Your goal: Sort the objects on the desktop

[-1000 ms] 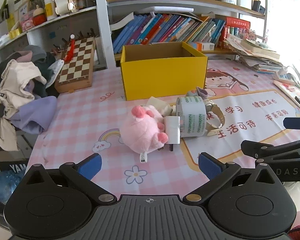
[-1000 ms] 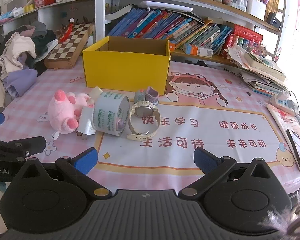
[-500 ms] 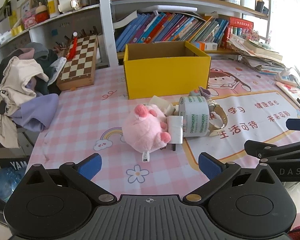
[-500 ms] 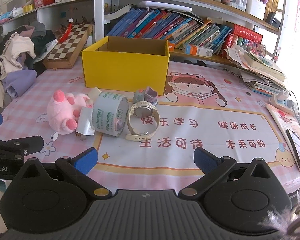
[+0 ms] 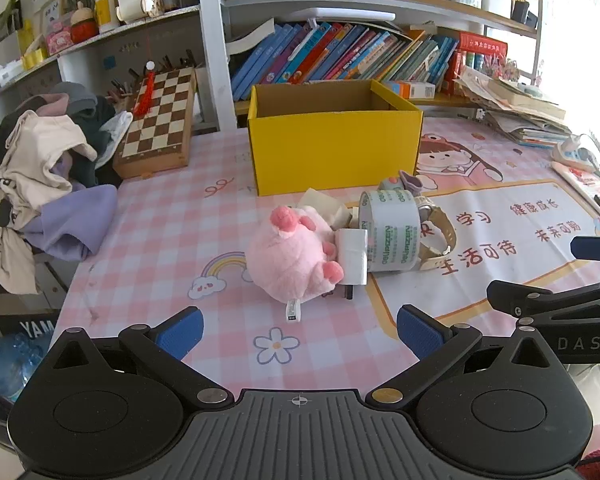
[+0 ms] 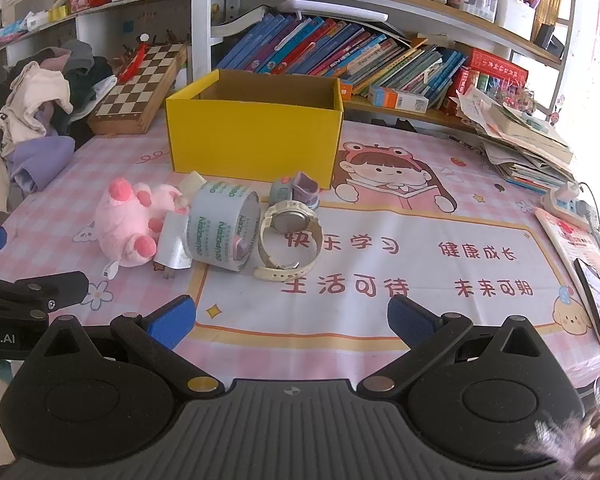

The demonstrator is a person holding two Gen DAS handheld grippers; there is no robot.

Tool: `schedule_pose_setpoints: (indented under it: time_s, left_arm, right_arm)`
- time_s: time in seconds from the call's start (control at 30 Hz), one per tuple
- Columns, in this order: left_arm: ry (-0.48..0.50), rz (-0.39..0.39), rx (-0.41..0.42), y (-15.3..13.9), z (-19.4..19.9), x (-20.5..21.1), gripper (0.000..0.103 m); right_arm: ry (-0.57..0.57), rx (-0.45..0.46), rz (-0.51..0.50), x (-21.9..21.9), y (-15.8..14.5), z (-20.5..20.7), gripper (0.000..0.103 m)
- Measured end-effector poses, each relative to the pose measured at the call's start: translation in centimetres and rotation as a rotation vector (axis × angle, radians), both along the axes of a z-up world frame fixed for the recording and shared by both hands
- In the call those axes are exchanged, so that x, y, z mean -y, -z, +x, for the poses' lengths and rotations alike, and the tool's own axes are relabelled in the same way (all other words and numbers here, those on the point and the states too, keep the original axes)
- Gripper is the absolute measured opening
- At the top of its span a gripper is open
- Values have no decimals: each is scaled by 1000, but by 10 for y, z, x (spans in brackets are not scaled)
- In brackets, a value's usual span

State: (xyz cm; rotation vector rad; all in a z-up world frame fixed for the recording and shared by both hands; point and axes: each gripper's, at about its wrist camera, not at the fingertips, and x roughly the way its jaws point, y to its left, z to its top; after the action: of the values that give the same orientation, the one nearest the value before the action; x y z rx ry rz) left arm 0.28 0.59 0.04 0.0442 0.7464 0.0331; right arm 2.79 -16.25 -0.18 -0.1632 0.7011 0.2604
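Note:
A pink plush pig [image 5: 294, 256] [image 6: 134, 220] lies on the pink mat beside a white charger plug [image 5: 352, 256] [image 6: 173, 242], a wide tape roll [image 5: 392, 232] [image 6: 224, 226], a cream wristwatch [image 6: 290, 236] [image 5: 436, 234] and a small grey-purple toy [image 6: 296, 192]. An open yellow box [image 5: 334, 148] [image 6: 254, 132] stands behind them. My left gripper [image 5: 300, 330] is open and empty, just short of the pig. My right gripper [image 6: 292, 316] is open and empty, just short of the watch.
A chessboard [image 5: 160, 120] leans at the back left beside a pile of clothes [image 5: 40, 168]. Bookshelves [image 6: 360, 56] line the back. Stacked papers [image 6: 528, 140], a power strip [image 6: 568, 200] and a phone [image 6: 596, 300] lie at the right edge.
Both grippers have drifted slightly; the objects sit a touch nearer the right gripper's view. Nothing was gripped or moved.

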Motion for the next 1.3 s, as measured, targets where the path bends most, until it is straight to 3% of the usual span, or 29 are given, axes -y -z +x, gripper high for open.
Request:
schedule_pose_setpoints:
  time_s: [1.3]
  left_arm:
    - [14,-24,-3,1,8,-9,103]
  right_arm:
    - [-7,-6,-17,-10,0,8,103]
